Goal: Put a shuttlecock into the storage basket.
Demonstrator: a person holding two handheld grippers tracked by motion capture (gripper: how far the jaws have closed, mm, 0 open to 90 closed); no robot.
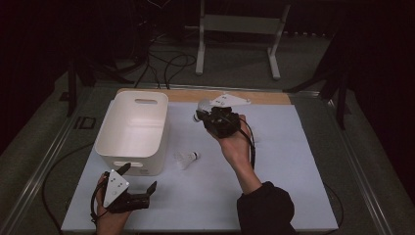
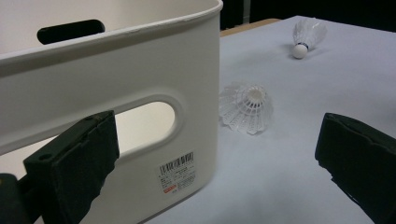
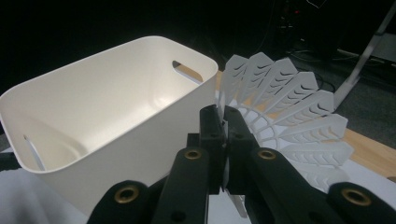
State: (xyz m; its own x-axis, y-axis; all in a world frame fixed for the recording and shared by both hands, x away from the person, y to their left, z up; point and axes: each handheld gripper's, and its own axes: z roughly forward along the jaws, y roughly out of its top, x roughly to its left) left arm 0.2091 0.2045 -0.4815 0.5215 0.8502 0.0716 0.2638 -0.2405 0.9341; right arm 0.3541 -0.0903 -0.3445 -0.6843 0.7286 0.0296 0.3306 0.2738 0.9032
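A white plastic bin (image 1: 134, 129) with handle slots stands on the left of the pale table sheet (image 1: 274, 161). Right of the bin's near corner a white shuttlecock (image 1: 187, 158) lies on its side, also seen as the shuttlecock (image 2: 247, 107). My right gripper (image 1: 208, 113) hangs above the table's far middle, shut on the skirt rim of a second shuttlecock (image 3: 289, 107), with the bin (image 3: 107, 116) just beyond it. My left gripper (image 1: 138, 177) is open at the bin's near wall (image 2: 140, 84), holding nothing. A blue-banded shuttlecock (image 2: 308, 35) shows far off.
A wooden strip (image 1: 254, 96) runs along the table's far edge. Behind it, white stand legs (image 1: 200, 44) and dark cables (image 1: 166, 63) sit on the floor. A cable (image 1: 252, 147) trails from the right gripper along the forearm.
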